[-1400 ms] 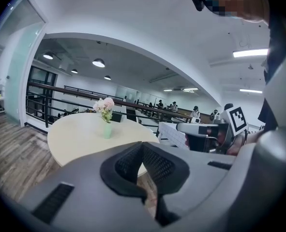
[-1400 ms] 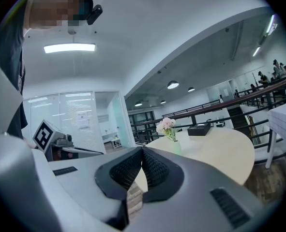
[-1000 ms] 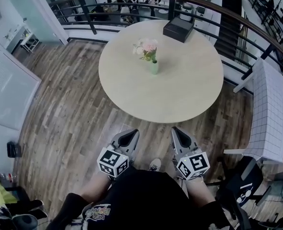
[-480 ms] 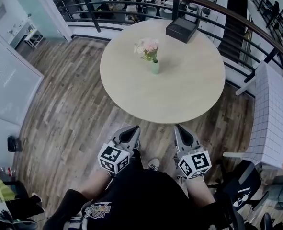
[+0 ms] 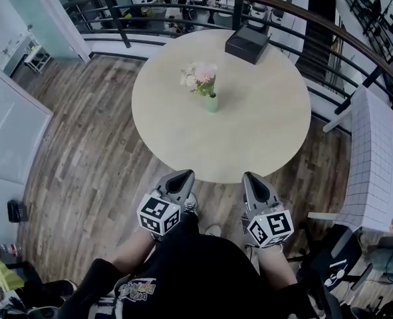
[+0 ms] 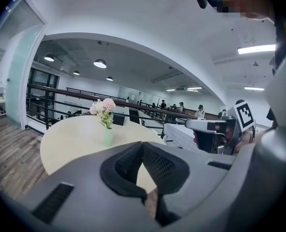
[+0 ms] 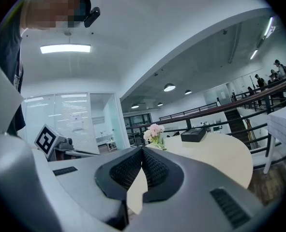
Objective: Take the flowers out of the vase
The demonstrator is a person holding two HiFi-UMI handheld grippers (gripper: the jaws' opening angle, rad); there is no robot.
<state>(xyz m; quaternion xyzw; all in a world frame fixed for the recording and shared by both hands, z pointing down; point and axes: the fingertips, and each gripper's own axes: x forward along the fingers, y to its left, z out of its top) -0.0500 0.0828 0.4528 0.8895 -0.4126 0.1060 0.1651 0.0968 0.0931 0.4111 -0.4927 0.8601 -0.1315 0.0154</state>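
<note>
Left gripper (image 5: 179, 180) and right gripper (image 5: 254, 181), both clenched on nothing, stand nearer the table (image 5: 269, 135) than a second ago, fingertips near its edge; flowers (image 5: 197, 76) sit in the vase (image 5: 211, 103) well ahead, untouched, so the approach continues, grasp not begun.

Bright, even indoor light covers the round table (image 5: 262, 145), and the flowers (image 5: 199, 77) at its middle throw hardly any shadow on it. In both gripper views, white ceiling strip lamps (image 7: 65, 48) glow high above the table with slight glare. Lines around the table bow outward in every view, and the gripper views fade to black, rounded corners far from it.
</note>
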